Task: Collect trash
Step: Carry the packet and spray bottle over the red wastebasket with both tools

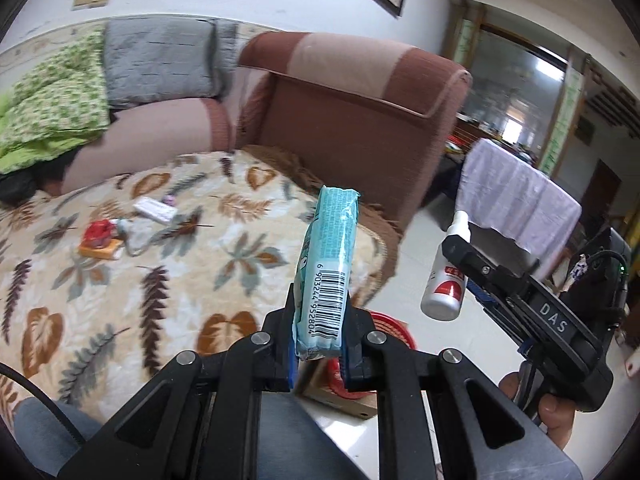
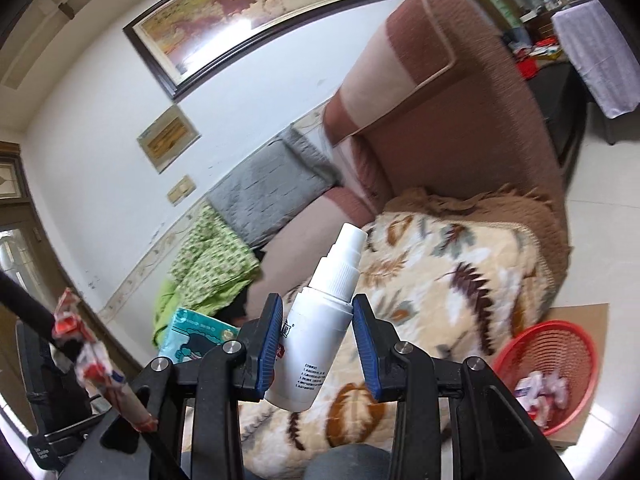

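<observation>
Above the leaf-patterned blanket [image 1: 120, 280], the left gripper [image 1: 320, 344] pinches a teal tissue pack [image 1: 328, 276] upright, its barcode facing the camera. Just to its right, the right gripper [image 2: 316, 344] is raised beside it, pads pressed on a tilted white spray bottle [image 2: 320, 320], nozzle pointing toward the brown sofa [image 2: 460, 120]. Below on the floor sits a red basket [image 2: 560, 344] holding crumpled wrappers [image 2: 540, 392]. Farther back on the blanket lie small items, possibly more trash [image 1: 104, 240].

Glossy plastic bottle [image 2: 316, 336] – crinkly film pack [image 1: 326, 268] (fleecy blanket [image 1: 120, 280]).
</observation>
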`<action>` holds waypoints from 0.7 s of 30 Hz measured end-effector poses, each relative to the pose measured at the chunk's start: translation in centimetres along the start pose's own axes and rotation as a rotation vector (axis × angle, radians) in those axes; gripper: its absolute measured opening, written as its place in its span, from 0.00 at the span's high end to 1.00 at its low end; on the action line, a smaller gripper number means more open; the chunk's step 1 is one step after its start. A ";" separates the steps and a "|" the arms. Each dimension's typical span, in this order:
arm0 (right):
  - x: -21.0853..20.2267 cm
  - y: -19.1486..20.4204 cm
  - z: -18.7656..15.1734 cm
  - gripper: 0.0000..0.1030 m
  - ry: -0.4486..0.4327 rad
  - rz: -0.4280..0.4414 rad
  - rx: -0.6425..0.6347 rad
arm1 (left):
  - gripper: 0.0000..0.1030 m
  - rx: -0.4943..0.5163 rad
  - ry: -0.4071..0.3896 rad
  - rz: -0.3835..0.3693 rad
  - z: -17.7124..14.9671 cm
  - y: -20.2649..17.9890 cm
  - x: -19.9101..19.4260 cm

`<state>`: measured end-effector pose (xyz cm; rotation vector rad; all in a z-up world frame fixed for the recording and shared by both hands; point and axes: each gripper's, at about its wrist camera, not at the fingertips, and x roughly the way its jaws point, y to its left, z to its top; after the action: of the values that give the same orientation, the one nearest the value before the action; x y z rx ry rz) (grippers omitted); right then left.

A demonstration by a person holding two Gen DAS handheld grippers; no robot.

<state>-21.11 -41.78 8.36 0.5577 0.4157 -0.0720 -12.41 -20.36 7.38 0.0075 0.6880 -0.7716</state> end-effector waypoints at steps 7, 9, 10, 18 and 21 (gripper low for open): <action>-1.9 -3.8 0.6 0.63 -0.028 -0.122 0.047 | 0.86 0.075 0.075 -0.132 -0.2 -3.5 4.0; -2.1 -4.7 0.8 0.63 -0.022 -0.145 0.051 | 0.86 0.082 0.090 -0.153 -0.2 -4.0 4.8; -2.1 -5.1 0.9 0.63 -0.018 -0.156 0.051 | 0.86 0.084 0.096 -0.165 -0.1 -4.2 5.1; -2.5 -7.4 1.3 0.63 -0.017 -0.216 0.070 | 0.86 0.102 0.135 -0.213 -0.3 -5.5 7.4; -2.4 -8.2 1.3 0.63 -0.012 -0.227 0.088 | 0.86 0.109 0.154 -0.219 -0.5 -6.0 8.1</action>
<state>-24.28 -49.53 6.18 0.5945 0.4642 -0.3128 -12.43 -29.84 3.72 0.0928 0.8006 -1.0261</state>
